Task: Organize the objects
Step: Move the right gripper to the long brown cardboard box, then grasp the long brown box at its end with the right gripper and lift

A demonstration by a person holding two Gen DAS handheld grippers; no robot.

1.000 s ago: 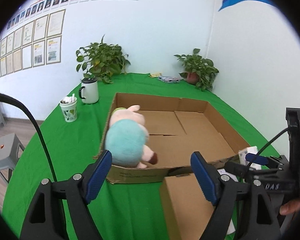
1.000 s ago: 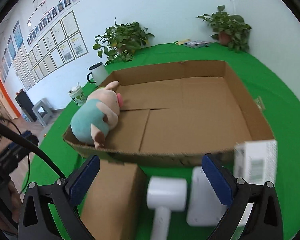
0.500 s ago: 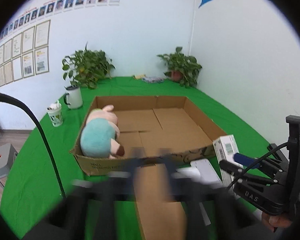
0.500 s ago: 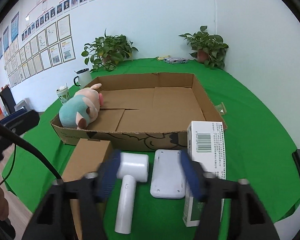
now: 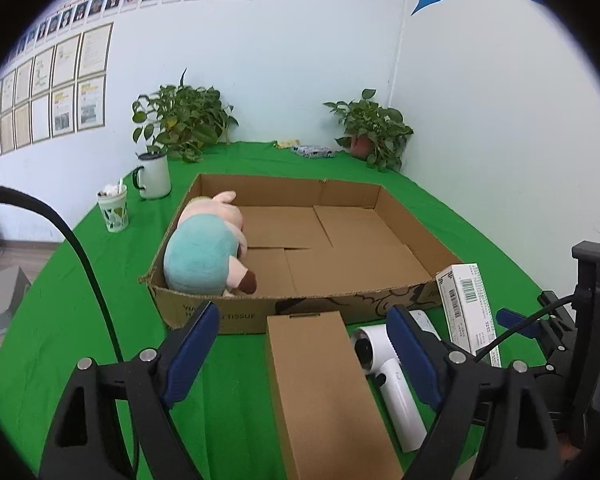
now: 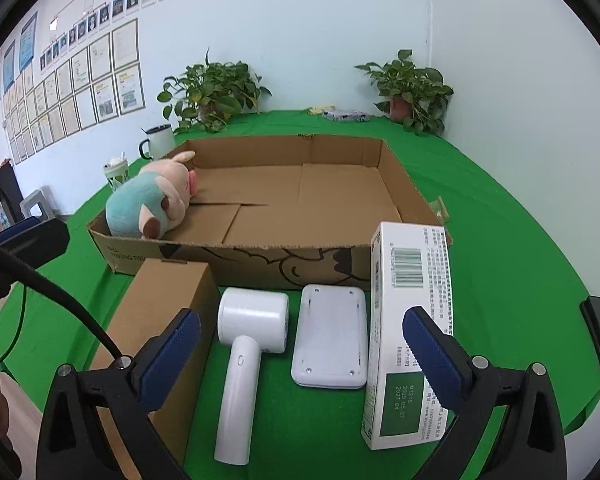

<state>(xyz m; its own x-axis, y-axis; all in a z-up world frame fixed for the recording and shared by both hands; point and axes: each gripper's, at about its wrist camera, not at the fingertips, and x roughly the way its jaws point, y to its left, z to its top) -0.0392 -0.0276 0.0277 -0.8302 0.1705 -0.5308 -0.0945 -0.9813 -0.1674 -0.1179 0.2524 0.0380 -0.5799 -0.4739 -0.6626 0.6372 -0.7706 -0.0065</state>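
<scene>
Left tongs (image 5: 304, 344) angled down over brown box (image 5: 324, 392), opening, empty, right tongs (image 6: 300, 344) likewise opening above hair dryer (image 6: 244, 356)

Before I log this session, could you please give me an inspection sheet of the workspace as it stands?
Surface: green tablecloth, bare at the right.
Job's things: plush pig lies in the open cardboard tray, left end. In front, on the cloth: brown carton, white handheld device, white flat device, white and green barcoded box.
Clutter: white mug, paper cup, small packets at the far edge.
Grippers: left gripper opening, over the carton; right gripper opening, nothing held.
Cables: black cable at left.
Surroundings: two potted plants, framed papers.
</scene>
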